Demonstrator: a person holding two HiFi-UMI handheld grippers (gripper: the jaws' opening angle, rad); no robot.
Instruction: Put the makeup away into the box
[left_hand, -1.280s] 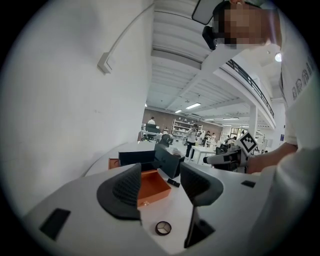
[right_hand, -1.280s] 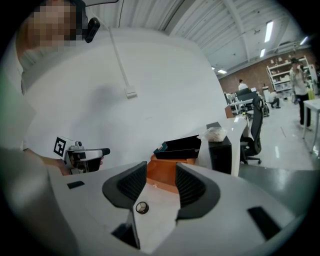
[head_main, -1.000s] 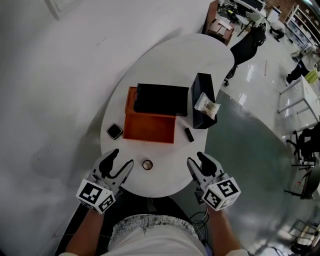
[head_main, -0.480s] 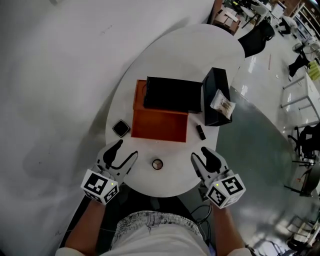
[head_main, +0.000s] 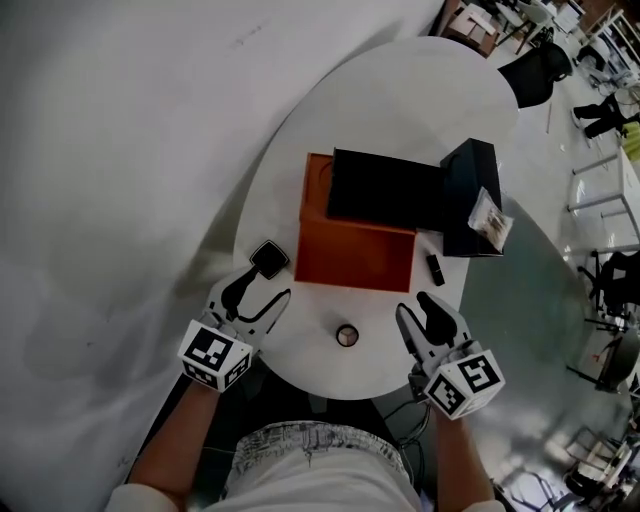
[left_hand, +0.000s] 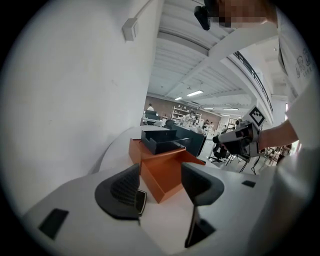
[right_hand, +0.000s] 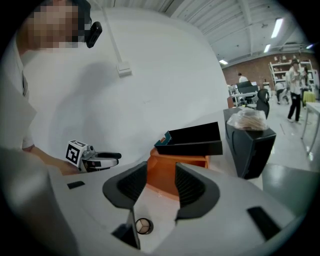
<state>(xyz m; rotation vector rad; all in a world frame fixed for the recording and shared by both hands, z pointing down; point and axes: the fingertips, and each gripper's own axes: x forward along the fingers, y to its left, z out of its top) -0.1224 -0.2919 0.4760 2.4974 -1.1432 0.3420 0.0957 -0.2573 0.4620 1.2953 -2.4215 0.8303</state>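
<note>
**Both grippers forward; left lowered toward the compact**

Since the earlier frames both my grippers have travelled out over the near edge of the table (head_main: 400, 90), and the left has also sunk toward its surface. My left gripper (head_main: 258, 295) has its jaws apart; they have just been opening a little further, and nothing is pressed between them. My right gripper (head_main: 420, 312) is likewise spread and empty.

Between the two grippers, near the table's edge, stands a small round pot (head_main: 347, 335), untouched; in the right gripper view it shows low between the jaws. Just ahead of the left jaws lies the square black compact (head_main: 268, 258), apart from them; in the left gripper view its edge peeps out by the left jaw. A short black stick (head_main: 435, 268) lies ahead of the right gripper.

Beyond these sits the orange box (head_main: 355, 255), with a black tray (head_main: 385, 190) resting across its far part. Furthest right is a black bin (head_main: 468, 175) bearing a packet (head_main: 488, 222).

Reading: all three makeup items are still out on the table. The left approach with widening jaws suggests the compact is the first pick, which has not yet begun.
</note>
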